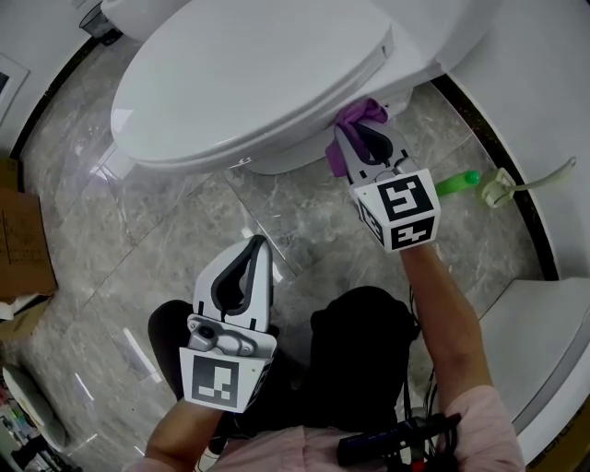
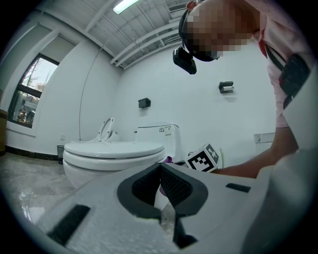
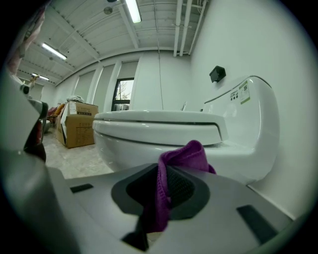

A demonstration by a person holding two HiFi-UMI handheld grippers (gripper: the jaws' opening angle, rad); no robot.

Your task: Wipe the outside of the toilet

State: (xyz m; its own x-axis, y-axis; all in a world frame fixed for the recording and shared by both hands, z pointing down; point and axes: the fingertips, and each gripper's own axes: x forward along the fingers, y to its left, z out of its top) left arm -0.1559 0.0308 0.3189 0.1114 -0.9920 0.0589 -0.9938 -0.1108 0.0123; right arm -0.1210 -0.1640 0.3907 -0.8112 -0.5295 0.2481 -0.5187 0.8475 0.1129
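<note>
A white toilet with its lid down fills the top of the head view, and also shows in the left gripper view and the right gripper view. My right gripper is shut on a purple cloth, held against the bowl's outer side under the seat rim. The cloth bunches out between the jaws, close to the bowl wall. My left gripper hangs lower over the floor, shut and holding nothing, apart from the toilet. Its marker cube sits near my knees.
Grey marble tiles cover the floor. A green-handled item lies by the right wall base. A cardboard box stands at the left, also in the right gripper view. A small bin sits top left.
</note>
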